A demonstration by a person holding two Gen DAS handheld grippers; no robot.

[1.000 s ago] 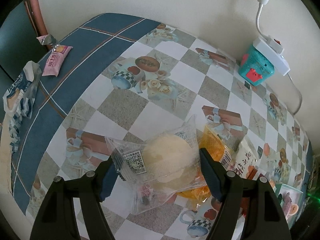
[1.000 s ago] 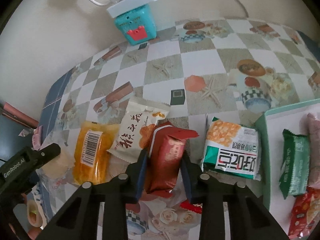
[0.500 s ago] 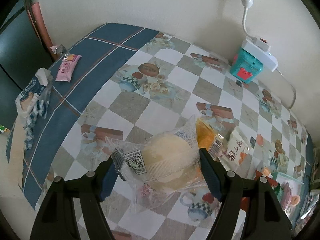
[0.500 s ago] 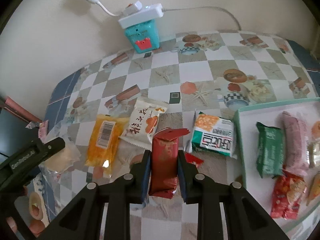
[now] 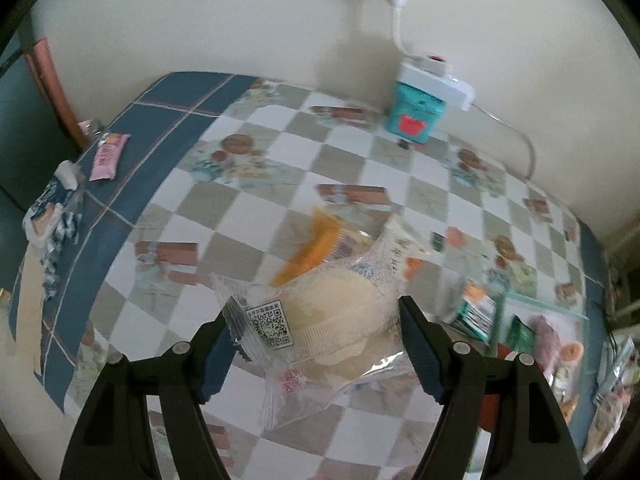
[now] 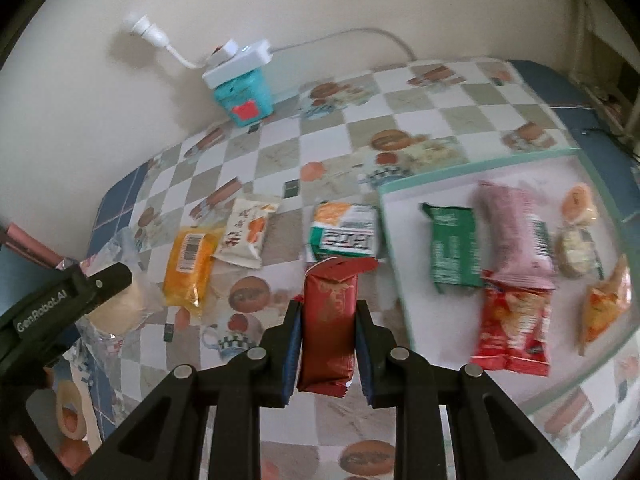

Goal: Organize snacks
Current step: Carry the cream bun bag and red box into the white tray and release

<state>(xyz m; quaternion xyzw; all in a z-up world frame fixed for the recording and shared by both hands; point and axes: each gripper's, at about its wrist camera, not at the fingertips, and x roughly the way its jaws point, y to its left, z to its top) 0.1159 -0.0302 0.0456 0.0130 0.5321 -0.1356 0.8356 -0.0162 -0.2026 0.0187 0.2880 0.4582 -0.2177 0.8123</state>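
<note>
The left gripper (image 5: 316, 334) pinches a clear-wrapped pale cake (image 5: 334, 320) between its blue pads, above the checked tablecloth (image 5: 264, 216); the wrapper's crimped ends stick out past both fingers. The right gripper (image 6: 327, 334) is pressed onto a dark red snack packet (image 6: 329, 320), held upright with its torn-looking top flap above the fingertips.

On the table below the right gripper lie an orange packet (image 6: 190, 266), a white packet (image 6: 248, 232) and a green-and-white packet (image 6: 344, 234), side by side with narrow gaps; the last lies just beside the near-left edge of the tray (image 6: 472, 166) (a pale tray with a mint rim). The tray holds a green packet (image 6: 452, 248), a pink packet (image 6: 512, 236), a red packet (image 6: 514, 328) and some small ones toward its right side; bare tray floor shows along its near-left strip and its far edge.

A teal box (image 6: 244, 98) with a power strip (image 6: 236, 62) on top stands at the wall, well apart from the snacks; open cloth lies between them. Far left, a pink bar (image 5: 109, 156) and a blue-white bag (image 5: 50, 216) sit at the table's edge.
</note>
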